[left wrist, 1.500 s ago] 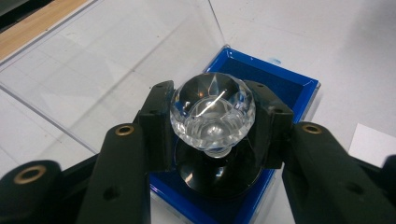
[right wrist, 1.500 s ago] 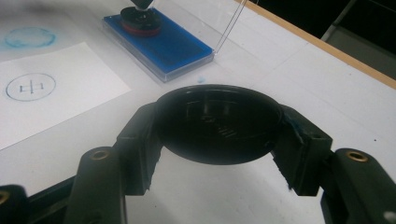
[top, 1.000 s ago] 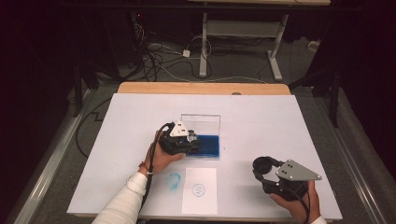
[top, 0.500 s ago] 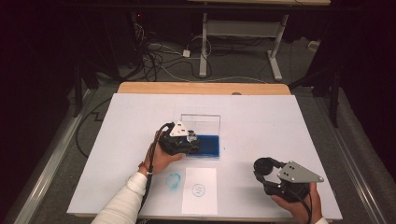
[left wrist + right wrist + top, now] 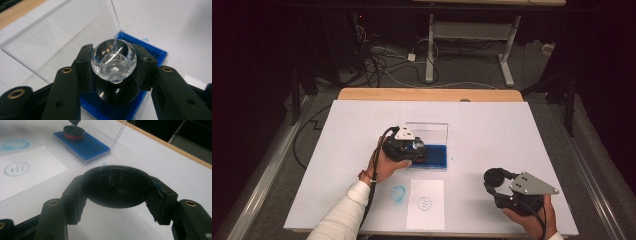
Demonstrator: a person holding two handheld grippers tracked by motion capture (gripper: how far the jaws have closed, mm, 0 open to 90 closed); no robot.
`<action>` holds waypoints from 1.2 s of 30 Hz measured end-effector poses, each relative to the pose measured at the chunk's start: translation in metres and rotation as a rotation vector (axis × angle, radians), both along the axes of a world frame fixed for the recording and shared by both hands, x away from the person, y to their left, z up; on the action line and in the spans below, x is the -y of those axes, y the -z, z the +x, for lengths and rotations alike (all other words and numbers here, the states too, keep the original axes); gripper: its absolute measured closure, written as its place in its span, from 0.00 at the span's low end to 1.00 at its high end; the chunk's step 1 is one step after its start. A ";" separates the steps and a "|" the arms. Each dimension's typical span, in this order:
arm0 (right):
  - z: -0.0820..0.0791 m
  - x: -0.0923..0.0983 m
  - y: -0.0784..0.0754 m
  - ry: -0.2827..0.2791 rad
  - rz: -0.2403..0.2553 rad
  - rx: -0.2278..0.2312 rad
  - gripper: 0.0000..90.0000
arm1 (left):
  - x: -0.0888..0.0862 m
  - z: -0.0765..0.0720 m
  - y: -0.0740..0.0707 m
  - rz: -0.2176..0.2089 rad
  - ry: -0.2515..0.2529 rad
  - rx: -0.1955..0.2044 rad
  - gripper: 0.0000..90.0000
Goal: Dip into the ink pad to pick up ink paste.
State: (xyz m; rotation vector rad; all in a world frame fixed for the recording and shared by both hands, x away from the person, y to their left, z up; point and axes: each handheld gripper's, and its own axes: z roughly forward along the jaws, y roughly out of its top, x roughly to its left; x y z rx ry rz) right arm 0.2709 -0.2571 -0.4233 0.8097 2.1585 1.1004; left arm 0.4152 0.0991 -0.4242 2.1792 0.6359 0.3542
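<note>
A stamp with a clear faceted knob and a black round base stands on the blue ink pad of an open case. My left gripper is shut on the knob; in the high view the left gripper sits over the pad's left end. My right gripper is shut on a black round cap, held low over the table at the front right. From there the stamp stands on the pad.
The case's clear lid stands upright behind the pad. A white sheet with a blue round stamped mark lies near the front edge. A blue ink smudge is left of it. The wooden table edge runs along the back.
The right gripper with the cap has drifted slightly right and toward the front edge. The left gripper stays on the stamp over the pad.
</note>
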 end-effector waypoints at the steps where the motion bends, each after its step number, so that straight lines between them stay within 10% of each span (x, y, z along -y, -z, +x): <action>1: 0.000 0.000 0.000 0.000 0.000 -0.001 0.43 | 0.001 0.000 -0.006 -0.006 0.001 0.008 0.61; 11: 0.000 0.001 0.000 0.000 0.004 0.002 0.43 | 0.006 -0.003 -0.039 0.013 0.013 0.066 0.61; 36: -0.002 0.003 -0.003 0.013 0.014 0.024 0.43 | 0.027 -0.004 -0.057 0.011 0.071 0.098 0.61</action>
